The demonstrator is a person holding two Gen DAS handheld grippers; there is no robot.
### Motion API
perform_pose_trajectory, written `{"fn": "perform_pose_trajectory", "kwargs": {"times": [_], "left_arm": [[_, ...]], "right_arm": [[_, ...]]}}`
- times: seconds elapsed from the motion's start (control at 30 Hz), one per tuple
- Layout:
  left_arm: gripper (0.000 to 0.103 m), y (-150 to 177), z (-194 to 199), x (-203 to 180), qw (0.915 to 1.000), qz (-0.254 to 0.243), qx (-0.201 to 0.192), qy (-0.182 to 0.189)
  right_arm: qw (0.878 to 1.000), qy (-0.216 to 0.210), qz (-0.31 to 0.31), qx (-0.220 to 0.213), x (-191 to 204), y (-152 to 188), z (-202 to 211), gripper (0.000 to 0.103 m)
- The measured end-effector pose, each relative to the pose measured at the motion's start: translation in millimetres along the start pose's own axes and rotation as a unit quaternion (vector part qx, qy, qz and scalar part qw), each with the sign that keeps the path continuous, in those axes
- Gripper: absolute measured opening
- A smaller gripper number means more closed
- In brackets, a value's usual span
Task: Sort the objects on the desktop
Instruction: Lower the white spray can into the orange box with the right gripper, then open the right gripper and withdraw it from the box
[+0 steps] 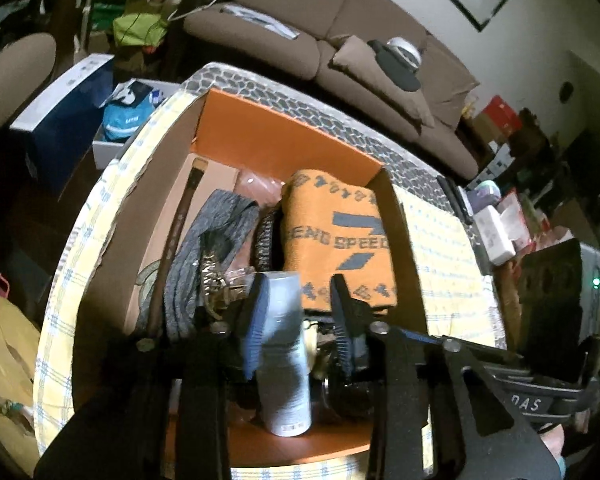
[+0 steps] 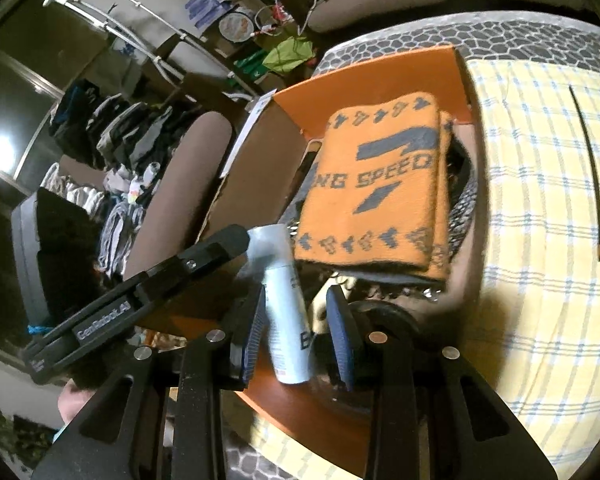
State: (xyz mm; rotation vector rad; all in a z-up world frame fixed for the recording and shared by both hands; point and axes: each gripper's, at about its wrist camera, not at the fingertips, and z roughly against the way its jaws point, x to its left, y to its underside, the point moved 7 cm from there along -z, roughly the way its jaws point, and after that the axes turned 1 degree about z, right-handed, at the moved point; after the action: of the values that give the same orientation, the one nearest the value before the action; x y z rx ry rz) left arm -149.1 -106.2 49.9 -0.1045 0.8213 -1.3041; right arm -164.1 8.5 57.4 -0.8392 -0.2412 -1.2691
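Left wrist view: left tool [image 1: 296, 312] is hanging over the orange box [image 1: 276, 136], its blue pads flanking a white bottle [image 1: 286, 360]; only the left pad is seeming to touch it, so a pinch cannot be confirmed. Right wrist view: right tool [image 2: 298, 326] is framing the same bottle [image 2: 286, 320], the left pad lying against it, the right pad standing clear. Bottle is lying at the box's near end, just beside the folded orange towel [image 2: 380, 184]. Box is sitting on the yellow checked cloth [image 2: 540, 200] covering the surface. A grey strap [image 1: 204, 256] is lying in the box, left of the towel.
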Motion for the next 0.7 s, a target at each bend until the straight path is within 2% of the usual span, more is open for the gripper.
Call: {"fn": "perform_pose_trajectory", "kwargs": {"times": [0.07,0.13,0.2,0.23,0.47,0.7], "left_arm": [[0.049,-0.5,1.4,-5.6,1.0,-0.005,-0.005,0.003],[0.058,-0.5,2.0,-12.3,0.9999,-0.01,-0.01,0.005],[0.061,0.7,0.3,-19.0,0.9998,-0.018,-0.009,0.001],[0.063,1.6,-1.0,-21.4,0.9997,-0.022,-0.008,-0.003],[0.086,7.6,-8.2,-39.9,0.9993,-0.036,-0.007,-0.011],[0.101,13.1,-13.1,-63.2,0.9978,-0.062,-0.013,-0.018]], "right_arm": [[1.0,0.004,-0.001,-0.004,-3.6,-1.8,4.2,0.034],[1.0,0.011,-0.002,-0.011,-9.4,-3.4,10.7,0.038],[1.0,0.02,-0.005,-0.022,-16.5,-6.2,18.4,0.049],[0.999,0.025,-0.006,-0.026,-19.0,-7.3,22.0,0.051],[0.996,0.064,-0.01,-0.056,-44.1,-14.5,51.4,0.083],[0.989,0.127,-0.006,-0.07,-72.6,-14.4,70.9,0.091]]}}
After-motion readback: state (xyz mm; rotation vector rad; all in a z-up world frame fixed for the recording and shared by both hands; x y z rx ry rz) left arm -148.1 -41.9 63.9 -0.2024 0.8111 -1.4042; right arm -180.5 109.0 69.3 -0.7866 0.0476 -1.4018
